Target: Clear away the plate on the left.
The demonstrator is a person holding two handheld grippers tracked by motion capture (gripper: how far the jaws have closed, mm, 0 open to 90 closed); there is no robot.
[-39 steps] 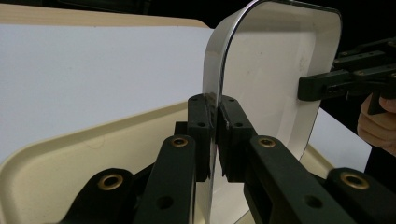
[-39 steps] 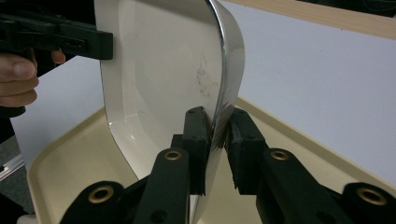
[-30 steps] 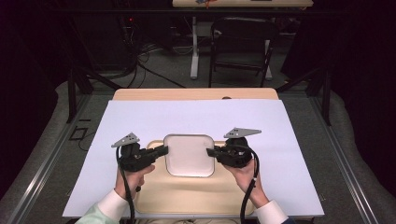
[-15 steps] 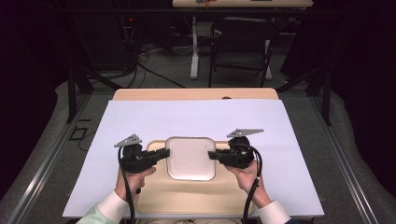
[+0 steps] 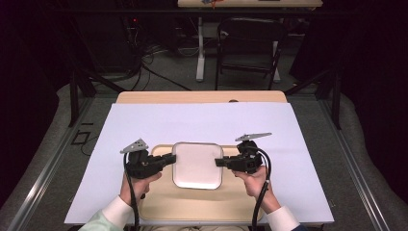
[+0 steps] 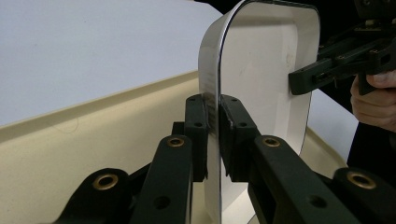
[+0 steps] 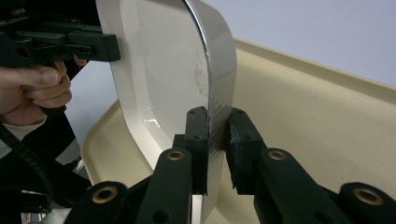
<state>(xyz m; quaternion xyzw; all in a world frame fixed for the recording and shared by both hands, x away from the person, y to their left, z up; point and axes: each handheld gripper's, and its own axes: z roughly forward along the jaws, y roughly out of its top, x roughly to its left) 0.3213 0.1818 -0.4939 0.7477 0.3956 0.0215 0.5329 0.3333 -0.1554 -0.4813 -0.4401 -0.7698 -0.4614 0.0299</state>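
Dish (image 5: 197, 164) over tan tray (image 5: 202, 204), pinched on both sides: left gripper (image 5: 169, 159) and right gripper (image 5: 219, 162) clamped tight on its rims. Carrying step, probably. Next: keep level, move together, set down softly.

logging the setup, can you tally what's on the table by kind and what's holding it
white square metal dish with rounded corners: 1
beige plastic tray under the dish: 1
white paper sheet covering the table: 1
black tongs clamped on the dish rim: 2, left and right
total: 5
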